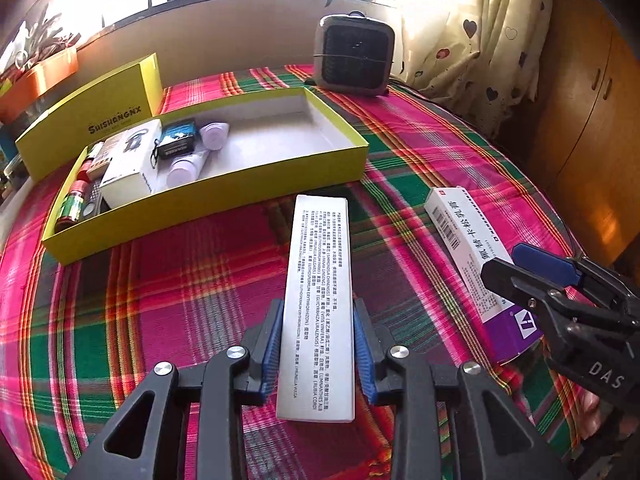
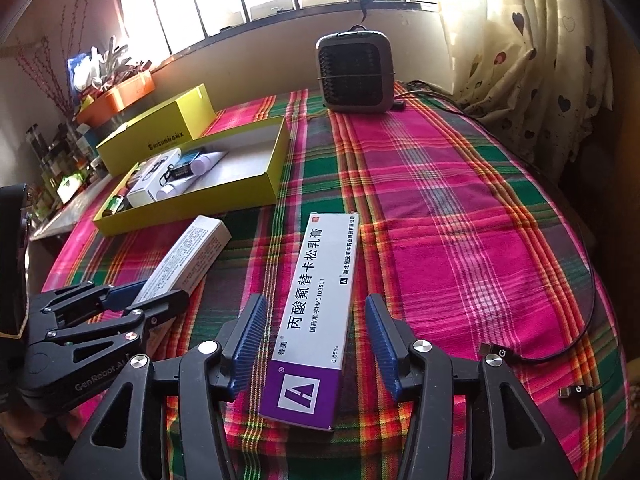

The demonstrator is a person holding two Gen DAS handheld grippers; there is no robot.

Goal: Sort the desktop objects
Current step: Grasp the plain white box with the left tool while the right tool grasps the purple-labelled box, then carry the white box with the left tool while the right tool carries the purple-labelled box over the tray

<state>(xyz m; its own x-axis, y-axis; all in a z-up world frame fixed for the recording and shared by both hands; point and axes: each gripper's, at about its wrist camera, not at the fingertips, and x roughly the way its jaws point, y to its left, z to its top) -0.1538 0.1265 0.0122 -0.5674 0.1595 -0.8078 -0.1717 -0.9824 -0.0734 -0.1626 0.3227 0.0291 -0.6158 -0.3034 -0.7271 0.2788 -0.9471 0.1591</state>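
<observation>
Your left gripper [image 1: 318,344] has its blue pads [image 1: 271,344] pressed against both long sides of the slim white carton [image 1: 318,304], gripping it near its near end; the carton points away from you toward the yellow tray [image 1: 224,196]. Whether it is lifted clear of the plaid cloth [image 1: 160,280] is hard to judge.

Your right gripper [image 2: 316,344] is spread wide around the purple-and-white ointment box [image 2: 316,308], which lies flat on the cloth between the fingers with a gap on each side, touching neither pad.

The tray already holds a white box [image 1: 128,168], two pale tubes [image 1: 188,168], a small dark case [image 1: 178,144] and some batteries [image 1: 74,204]; the batteries are partly hidden behind the tray wall. Its lid [image 1: 96,116] stands just behind it. The fine print on the white carton is too small to read. A black cable [image 2: 560,344] lies on the cloth to your right, and a small heater [image 2: 354,74] sits at the far edge.
</observation>
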